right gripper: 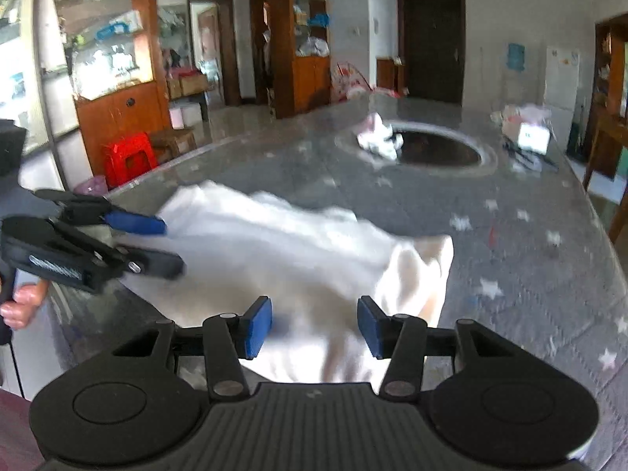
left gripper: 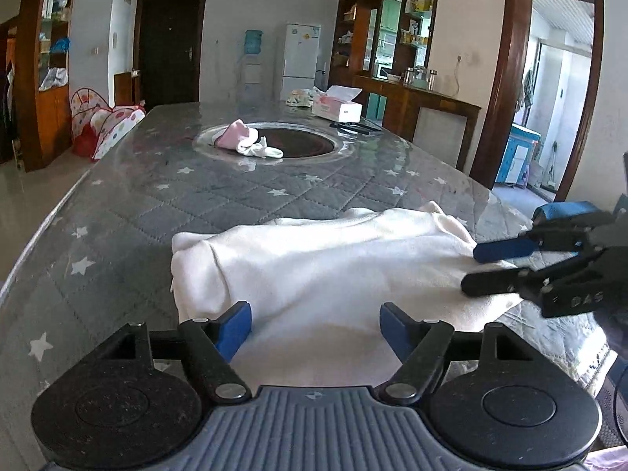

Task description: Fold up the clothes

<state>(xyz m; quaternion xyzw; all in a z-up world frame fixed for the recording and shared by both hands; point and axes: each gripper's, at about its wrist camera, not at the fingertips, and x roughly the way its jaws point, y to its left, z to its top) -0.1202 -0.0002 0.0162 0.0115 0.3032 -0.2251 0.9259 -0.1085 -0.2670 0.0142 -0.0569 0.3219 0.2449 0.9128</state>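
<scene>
A white garment lies loosely bunched on the grey star-patterned table cover. My left gripper hovers over its near edge, blue pads wide apart and clear of the cloth, so it is open. My right gripper comes in from the right, its two fingers apart over the garment's right end. In the blurred right wrist view the garment runs between the separated pads of my right gripper, with a fold raised at its right. My left gripper shows at the left, a hand on its handle.
Small pink and white clothes lie at the rim of a round dark recess mid-table. A tissue box and dark utensils sit at the far end. The table edge curves along the right. Wooden cabinets and a red stool stand around.
</scene>
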